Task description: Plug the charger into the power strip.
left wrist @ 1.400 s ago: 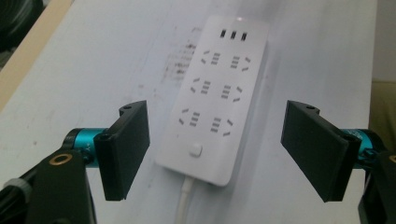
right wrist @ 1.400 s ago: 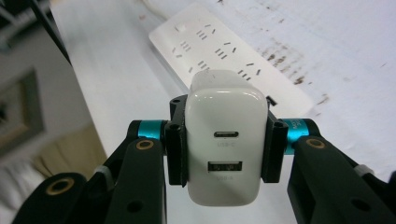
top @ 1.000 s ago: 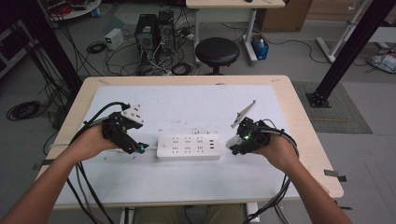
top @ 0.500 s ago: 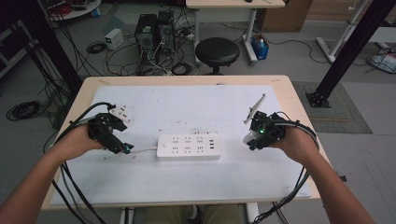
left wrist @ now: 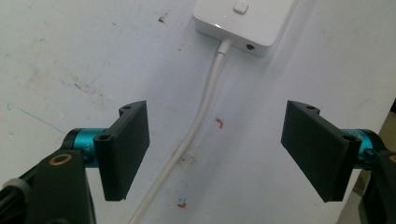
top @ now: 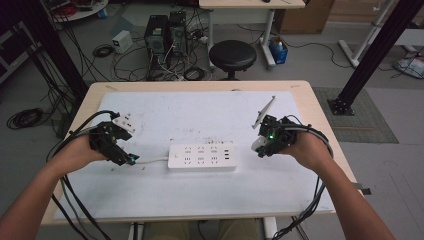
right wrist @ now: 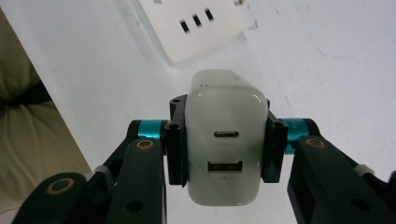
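White-covered wooden tabletop (top: 210, 200); round black stool (top: 232, 53) and tangled floor cables at 12 o'clock beyond it. White rectangular plastic power strip (top: 201, 157) lies at centre. Left tool (top: 131, 160), at the strip's 9 o'clock, stands open astride its white cord (left wrist: 196, 130). Right tool (right wrist: 226, 145), at 3 o'clock, clamps a white two-port charger block (right wrist: 226, 144); its ports show in the right gripper view.

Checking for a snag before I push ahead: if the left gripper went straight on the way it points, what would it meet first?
Probably the white cable, which runs between the open jaws of the left gripper; further along lies the power strip. Height above the table is unclear.
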Demonstrator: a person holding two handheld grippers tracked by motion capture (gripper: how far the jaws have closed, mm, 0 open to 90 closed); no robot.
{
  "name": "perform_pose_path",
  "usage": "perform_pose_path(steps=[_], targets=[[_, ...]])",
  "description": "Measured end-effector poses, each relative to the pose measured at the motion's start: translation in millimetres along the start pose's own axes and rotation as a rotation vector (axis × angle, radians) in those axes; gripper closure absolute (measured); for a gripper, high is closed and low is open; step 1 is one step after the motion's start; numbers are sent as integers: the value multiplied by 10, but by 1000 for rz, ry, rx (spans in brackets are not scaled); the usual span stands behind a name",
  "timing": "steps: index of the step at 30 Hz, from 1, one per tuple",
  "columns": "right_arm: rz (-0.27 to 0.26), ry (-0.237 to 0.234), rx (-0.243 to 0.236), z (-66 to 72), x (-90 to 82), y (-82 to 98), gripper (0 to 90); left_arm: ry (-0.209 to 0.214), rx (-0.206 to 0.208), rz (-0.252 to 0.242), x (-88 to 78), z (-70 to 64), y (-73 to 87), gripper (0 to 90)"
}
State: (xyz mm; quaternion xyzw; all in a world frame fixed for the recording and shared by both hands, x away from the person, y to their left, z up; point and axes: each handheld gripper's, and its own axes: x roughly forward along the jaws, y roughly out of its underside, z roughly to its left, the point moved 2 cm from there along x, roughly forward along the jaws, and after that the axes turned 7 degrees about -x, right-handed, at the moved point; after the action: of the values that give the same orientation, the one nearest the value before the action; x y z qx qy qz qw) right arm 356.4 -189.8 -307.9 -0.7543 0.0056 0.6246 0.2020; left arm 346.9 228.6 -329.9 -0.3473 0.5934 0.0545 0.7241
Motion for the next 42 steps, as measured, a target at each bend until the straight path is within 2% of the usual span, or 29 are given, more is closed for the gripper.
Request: perform_pose_path(steps=[2, 6, 9, 10, 12, 15, 19, 21, 24, 25, 28, 31, 33, 35, 39, 42], targets=[[-7, -2, -30, -1, 15, -105, 617, 3, 21, 5, 11, 17, 5, 236], [-7, -13, -111, 17, 118, -381, 617, 2, 13, 15, 51, 22, 6, 236], [-1, -34, -155, 1, 222, -580, 617, 5, 5, 5, 81, 6, 11, 236], [3, -41, -182, -12, 271, -654, 617, 4, 13, 8, 87, 11, 19, 236], [5, -54, -203, -21, 344, -746, 617, 9, -6, -1, 113, -3, 37, 236], [38, -73, -228, -21, 472, -874, 617, 4, 3, 20, 135, -2, 69, 236], [67, -89, -273, -21, 683, -1011, 617, 4, -3, 18, 162, -18, 83, 236], [96, -85, -297, -18, 803, -1062, 617, 6, -4, 16, 172, -26, 89, 236], [141, -51, -339, -21, 921, -1129, 618, 7, -6, 16, 173, -22, 102, 236], [134, -64, -344, -27, 940, -1151, 617, 8, -16, 8, 178, -26, 107, 236], [138, -87, -369, -10, 995, -1207, 618, 8, -14, 8, 183, -17, 127, 236], [183, -97, -391, 5, 1083, -1213, 617, 10, -15, 11, 184, -11, 144, 236], [171, -96, -393, -2, 1083, -1217, 617, 10, -16, 10, 183, -12, 150, 236], [186, -94, -405, -22, 1117, -1214, 618, 10, -21, 1, 190, -11, 160, 236], [181, -89, -462, -7, 1139, -1213, 617, 12, -22, -6, 200, 8, 170, 236], [187, -88, -422, -7, 1142, -1219, 618, 16, -23, -15, 201, 21, 178, 236]])
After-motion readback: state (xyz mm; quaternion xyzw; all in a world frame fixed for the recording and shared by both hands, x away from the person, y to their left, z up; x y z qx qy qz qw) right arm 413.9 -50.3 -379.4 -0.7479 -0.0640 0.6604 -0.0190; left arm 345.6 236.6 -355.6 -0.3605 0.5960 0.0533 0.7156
